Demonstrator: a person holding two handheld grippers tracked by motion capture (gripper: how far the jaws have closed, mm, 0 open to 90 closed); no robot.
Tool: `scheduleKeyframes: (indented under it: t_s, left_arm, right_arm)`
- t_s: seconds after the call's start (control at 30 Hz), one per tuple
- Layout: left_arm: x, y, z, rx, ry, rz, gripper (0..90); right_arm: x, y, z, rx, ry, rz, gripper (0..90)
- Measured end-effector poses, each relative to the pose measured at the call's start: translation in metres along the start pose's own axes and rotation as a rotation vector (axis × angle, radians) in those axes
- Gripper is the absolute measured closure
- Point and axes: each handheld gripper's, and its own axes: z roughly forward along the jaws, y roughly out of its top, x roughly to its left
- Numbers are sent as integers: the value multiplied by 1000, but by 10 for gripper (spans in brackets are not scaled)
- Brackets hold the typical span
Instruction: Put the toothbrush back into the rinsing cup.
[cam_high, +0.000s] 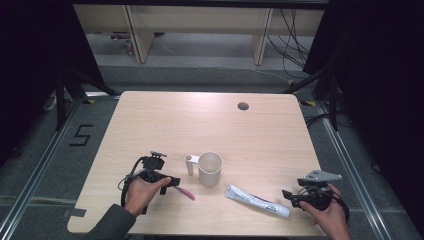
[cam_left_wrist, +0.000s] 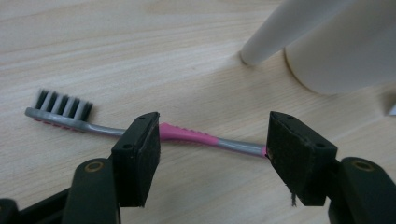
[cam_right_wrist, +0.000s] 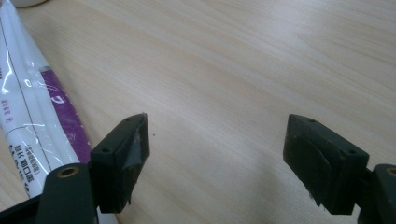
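Note:
A pink and grey toothbrush (cam_high: 186, 193) (cam_left_wrist: 187, 135) lies flat on the wooden table (cam_high: 200, 120), its dark bristles pointing up. My left gripper (cam_high: 172, 182) (cam_left_wrist: 212, 149) is open and low over it, its jaws standing on either side of the pink grip section. A white cup (cam_high: 210, 168) (cam_left_wrist: 345, 46) with a side handle (cam_high: 189, 164) stands upright just beyond the brush. A white and purple toothpaste tube (cam_high: 256, 201) (cam_right_wrist: 32, 107) lies to the cup's right. My right gripper (cam_high: 290, 197) (cam_right_wrist: 217, 154) is open beside the tube's near end, with bare table between its jaws.
The table's front edge runs close under both hands. A small round cable hole (cam_high: 243, 106) sits near the far edge. The far half of the tabletop is bare wood. Dark curtains and stands flank the table.

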Motion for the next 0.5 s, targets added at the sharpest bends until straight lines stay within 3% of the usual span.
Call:
scheduleKeyframes:
  t_s: [0.03,0.1,0.17,0.2,0.27,0.5]
  left_arm:
    - [0,0,1,13,9,7,350]
    - [-1,0,3,30,16,0,351]
    - [-3,0,5,45,42,28,351]
    - [-3,0,5,44,47,21,349]
    - [-2,2,7,51,53,28,345]
    - [-7,10,16,63,72,45,336]
  right_arm:
    - [-3,0,0,-8,-14,-42,234]
    - [-2,0,0,-7,-4,-27,236]
    - [-2,0,2,-17,4,-32,236]
    - [2,0,0,6,0,14,236]
    - [0,0,0,2,1,-6,237]
    - [0,0,0,2,2,-5,237]
